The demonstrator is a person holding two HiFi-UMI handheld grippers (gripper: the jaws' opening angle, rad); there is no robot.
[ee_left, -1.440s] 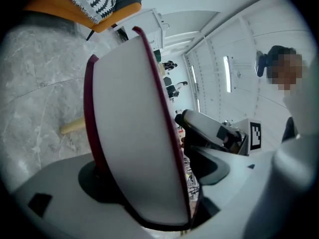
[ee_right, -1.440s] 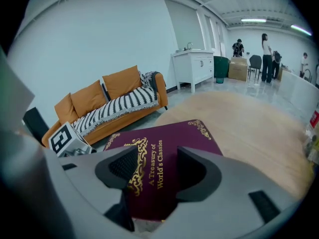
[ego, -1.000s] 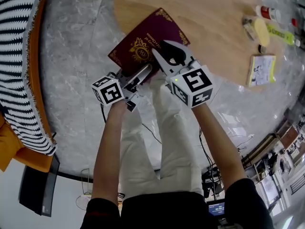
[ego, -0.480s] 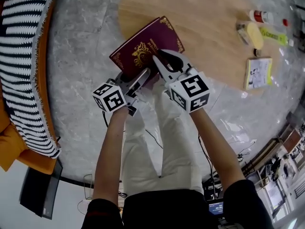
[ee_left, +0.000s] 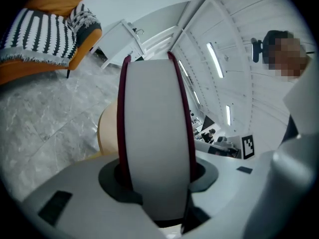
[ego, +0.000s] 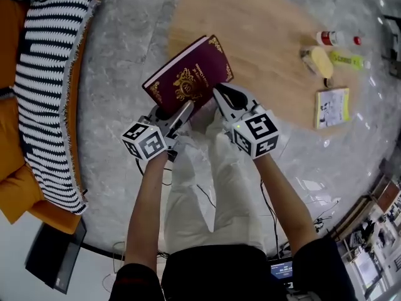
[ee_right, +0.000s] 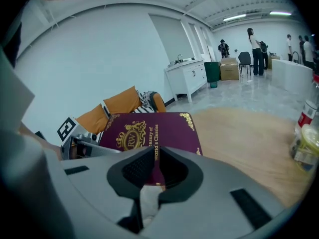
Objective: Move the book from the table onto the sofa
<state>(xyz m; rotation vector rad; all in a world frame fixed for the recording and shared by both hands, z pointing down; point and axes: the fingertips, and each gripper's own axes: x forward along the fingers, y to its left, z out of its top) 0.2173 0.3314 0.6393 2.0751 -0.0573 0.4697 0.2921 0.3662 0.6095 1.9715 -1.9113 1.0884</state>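
Book (ego: pixel 191 74) above table (ego: pixel 269 36) near edge

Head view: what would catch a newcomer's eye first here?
The maroon book with a gold crest sits at the picture's centre, over the near edge of the wooden table. It is clamped by the left gripper and the right gripper, whose jaws have just been closing on it. Next comes the black-and-white striped blanket on the orange sofa at far left.
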